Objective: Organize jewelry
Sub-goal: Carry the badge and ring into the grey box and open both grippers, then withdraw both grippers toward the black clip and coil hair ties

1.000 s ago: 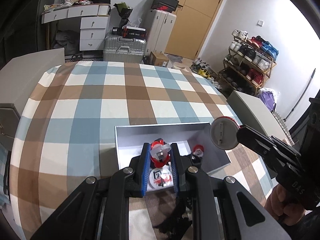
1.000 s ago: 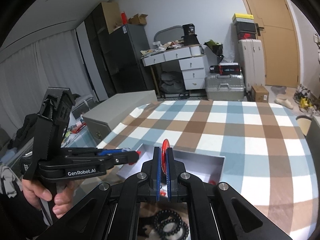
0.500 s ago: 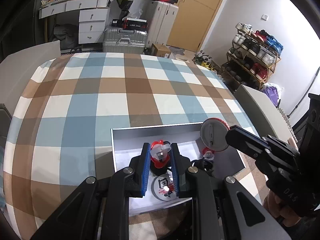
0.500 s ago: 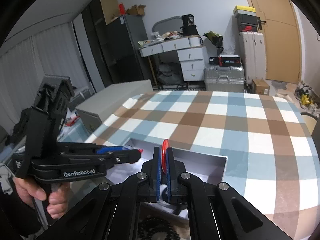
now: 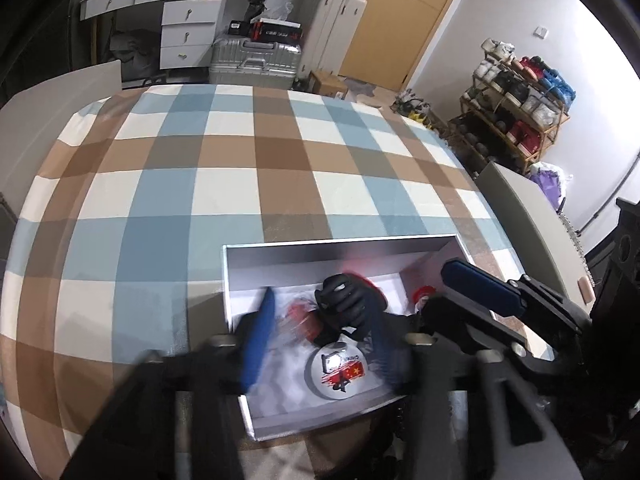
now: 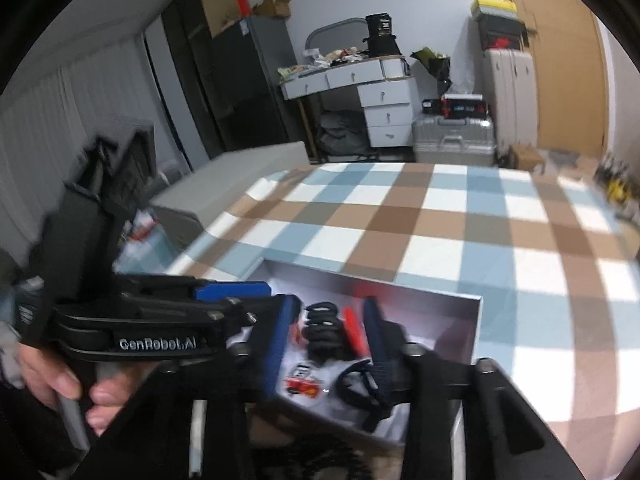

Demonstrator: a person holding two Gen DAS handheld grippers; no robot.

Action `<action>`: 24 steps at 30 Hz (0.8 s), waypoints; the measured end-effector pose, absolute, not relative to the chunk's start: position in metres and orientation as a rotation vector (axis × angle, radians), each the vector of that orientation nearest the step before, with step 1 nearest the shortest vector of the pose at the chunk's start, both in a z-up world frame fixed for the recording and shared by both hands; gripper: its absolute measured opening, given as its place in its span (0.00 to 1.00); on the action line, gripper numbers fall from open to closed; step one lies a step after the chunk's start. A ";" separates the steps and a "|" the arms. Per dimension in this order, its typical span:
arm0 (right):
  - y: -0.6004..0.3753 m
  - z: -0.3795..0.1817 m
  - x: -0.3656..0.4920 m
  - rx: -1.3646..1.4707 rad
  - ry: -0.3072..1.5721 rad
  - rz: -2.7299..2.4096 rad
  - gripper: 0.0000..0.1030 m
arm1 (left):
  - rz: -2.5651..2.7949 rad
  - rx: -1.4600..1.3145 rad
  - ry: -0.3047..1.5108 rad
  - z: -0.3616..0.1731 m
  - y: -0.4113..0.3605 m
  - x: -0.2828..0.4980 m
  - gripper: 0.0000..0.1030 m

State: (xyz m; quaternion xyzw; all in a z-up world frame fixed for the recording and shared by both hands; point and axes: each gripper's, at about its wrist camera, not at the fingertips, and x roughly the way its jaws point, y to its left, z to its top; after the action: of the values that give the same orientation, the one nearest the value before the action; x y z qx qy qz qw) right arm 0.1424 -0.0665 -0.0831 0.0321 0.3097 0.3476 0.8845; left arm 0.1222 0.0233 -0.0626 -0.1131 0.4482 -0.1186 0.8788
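Both grippers hang over the grey box (image 5: 340,258) at the lower centre of the left wrist view, on the plaid cloth (image 5: 224,176). The step in hand appears to be the drop: 2 pieces let go into the box at once.

The left gripper (image 5: 320,328) has its blue fingers (image 5: 258,336) apart and its jaws are opening; a blurred red piece (image 5: 300,316) sits loose between them, with no pad pressing on it. The right gripper (image 6: 326,338), at the lower centre of its own view, also has its jaws opening, and a thin red-edged disc (image 6: 354,330) stands between them, apparently free of both pads.

Already in the box are a black beaded bracelet (image 5: 344,300), a round white badge (image 5: 340,368) and a small red item (image 5: 424,294) by the right wall. A dark beaded strand (image 6: 312,460) lies outside the box at the lower edge of the right wrist view.

Next, each gripper likely needs to lift clear of the walls without snagging the bracelet, then go for the strand outside.

Readable writing: "GenRobot.AI" on the left gripper's body (image 6: 158,344) at the left of the right wrist view; the badge shows "CHINA" beside a red flag, though blur makes this uncertain.
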 end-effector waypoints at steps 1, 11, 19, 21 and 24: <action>-0.072 -0.082 0.141 0.094 0.641 0.723 0.38 | -0.257 -0.243 0.924 -0.061 0.024 0.119 0.52; -0.103 -0.065 0.115 0.143 0.586 0.651 0.47 | -0.254 -0.228 0.862 -0.047 0.026 0.100 0.57; -0.109 -0.052 0.091 0.139 0.551 0.638 0.55 | -0.232 -0.201 0.833 -0.035 0.023 0.081 0.58; -0.110 -0.048 0.084 0.139 0.534 0.638 0.58 | -0.225 -0.191 0.822 -0.032 0.022 0.074 0.61; -0.113 -0.040 0.070 0.134 0.501 0.632 0.66 | -0.226 -0.187 0.798 -0.026 0.020 0.065 0.66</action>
State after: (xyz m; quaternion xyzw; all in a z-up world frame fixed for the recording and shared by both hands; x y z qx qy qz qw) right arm 0.0703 -0.1129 -0.0401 0.0650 0.2438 0.3074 0.9175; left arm 0.0648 0.0199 -0.0259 -0.0909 0.3873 -0.1096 0.9109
